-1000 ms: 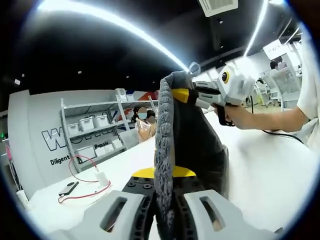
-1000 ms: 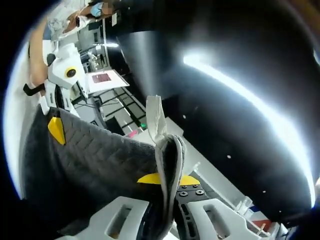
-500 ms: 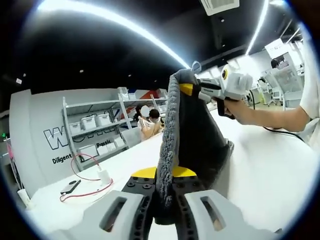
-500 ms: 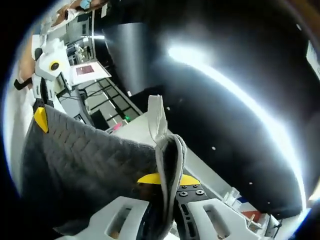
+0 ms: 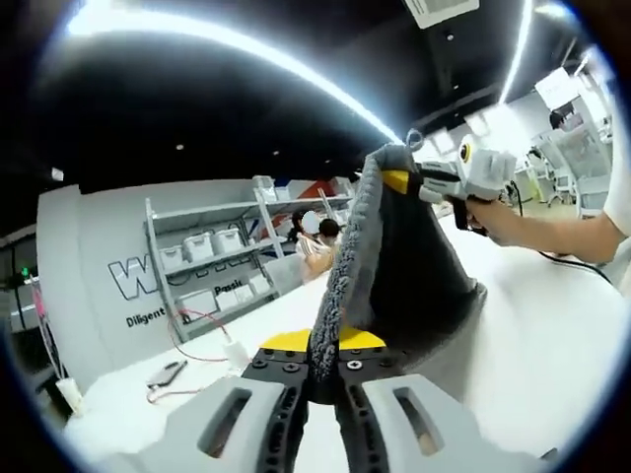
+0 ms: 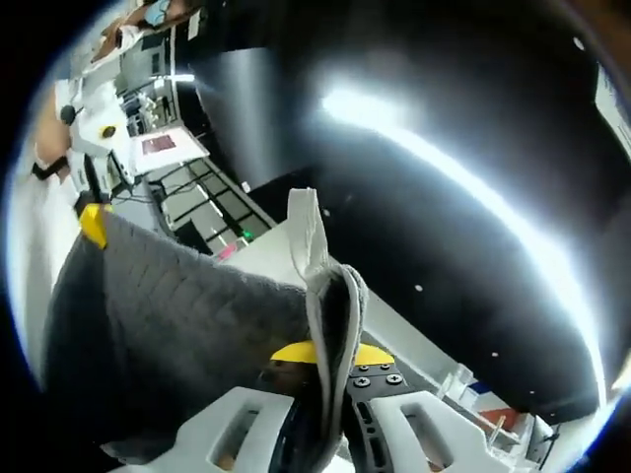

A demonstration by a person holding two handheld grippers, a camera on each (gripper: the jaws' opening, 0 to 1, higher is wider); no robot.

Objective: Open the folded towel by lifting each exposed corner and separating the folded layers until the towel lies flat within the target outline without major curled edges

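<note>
Aloft now: left claw point(image 5: 325, 379) pinches one corner of the grey towel point(image 5: 394, 266), right claw point(image 6: 330, 379) pinches another, cloth stretched between them above the white desk point(image 5: 552, 345). Step in hand looks like the spread after unfolding; next move likely calls for lowering both corners together, keeping tension, onto the outline. Left gripper view gives shelves point(image 5: 212, 261) and the desk; right gripper view gives the towel's white tag point(image 6: 308, 232) against dark ceiling.

Shelving point(image 5: 212, 258), red cable point(image 5: 192, 320), table point(image 5: 552, 345)
</note>
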